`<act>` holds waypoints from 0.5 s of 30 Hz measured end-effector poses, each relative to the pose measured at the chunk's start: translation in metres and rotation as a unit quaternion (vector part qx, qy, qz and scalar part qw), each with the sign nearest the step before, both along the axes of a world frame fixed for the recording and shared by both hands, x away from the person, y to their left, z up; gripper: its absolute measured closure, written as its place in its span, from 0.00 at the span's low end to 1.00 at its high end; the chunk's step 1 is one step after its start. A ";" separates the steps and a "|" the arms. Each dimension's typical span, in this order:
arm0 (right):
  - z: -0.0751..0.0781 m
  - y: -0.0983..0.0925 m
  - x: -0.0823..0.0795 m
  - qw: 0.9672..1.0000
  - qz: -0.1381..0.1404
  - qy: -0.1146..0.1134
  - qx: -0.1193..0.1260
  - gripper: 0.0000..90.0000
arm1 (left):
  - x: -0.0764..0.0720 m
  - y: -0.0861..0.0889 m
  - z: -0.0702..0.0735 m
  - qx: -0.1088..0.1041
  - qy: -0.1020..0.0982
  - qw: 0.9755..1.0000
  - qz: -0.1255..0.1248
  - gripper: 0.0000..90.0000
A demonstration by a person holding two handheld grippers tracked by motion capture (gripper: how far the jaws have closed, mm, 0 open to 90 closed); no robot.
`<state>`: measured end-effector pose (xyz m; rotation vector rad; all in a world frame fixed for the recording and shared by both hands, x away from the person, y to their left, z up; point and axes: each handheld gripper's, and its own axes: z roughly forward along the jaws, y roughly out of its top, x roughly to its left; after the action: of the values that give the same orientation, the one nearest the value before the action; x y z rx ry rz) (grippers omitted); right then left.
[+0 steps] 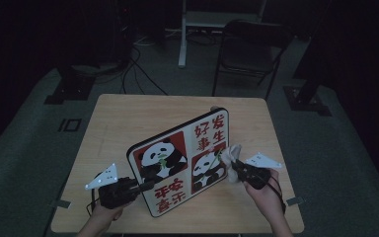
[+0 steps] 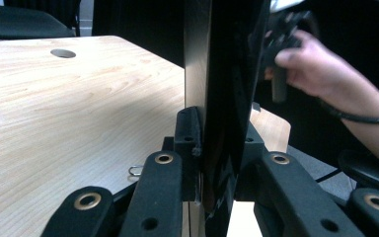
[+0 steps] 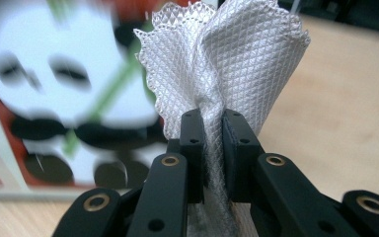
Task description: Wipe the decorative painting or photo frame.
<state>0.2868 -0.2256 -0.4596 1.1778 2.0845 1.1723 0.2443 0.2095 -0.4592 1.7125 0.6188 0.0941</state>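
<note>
A square board with panda pictures and red characters [image 1: 183, 160] stands tilted on its edge on the wooden table [image 1: 128, 118]. My left gripper [image 1: 145, 186] is shut on its lower left edge; in the left gripper view the dark board edge [image 2: 224, 98] sits clamped between the jaws of the left gripper [image 2: 216, 148]. My right gripper [image 1: 234, 168] is shut on a white mesh cloth [image 1: 233, 157] held against the board's right side. In the right gripper view the cloth [image 3: 227, 54] fans out above the right gripper [image 3: 213, 131], with the panda print [image 3: 64, 94] blurred close behind.
A black folding chair [image 1: 249, 49] and a white stand [image 1: 197, 19] are beyond the table's far edge. Cables [image 1: 138, 74] run over the floor at the back left. A round hole [image 2: 63, 53] lies in the tabletop. The person's other hand [image 2: 321, 74] shows past the board.
</note>
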 end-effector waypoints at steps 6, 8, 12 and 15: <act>0.050 0.001 -0.005 0.997 0.004 -0.070 0.036 0.90 | 0.000 0.000 0.000 -0.002 0.001 1.000 0.001 0.88; 0.062 0.003 -0.006 0.995 0.009 -0.086 0.045 0.90 | 0.000 0.000 0.000 -0.001 0.001 1.000 0.001 0.88; 0.089 0.010 -0.006 0.991 0.020 -0.121 0.058 0.90 | 0.000 0.000 0.000 -0.001 0.002 1.000 0.002 0.88; 0.106 0.019 -0.004 0.987 0.032 -0.142 0.064 0.90 | 0.000 -0.001 0.000 -0.001 0.002 1.000 0.004 0.88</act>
<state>0.2824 -0.2070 -0.3532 0.9393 1.8687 1.4305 0.2440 0.2089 -0.4588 1.7095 0.6290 0.0949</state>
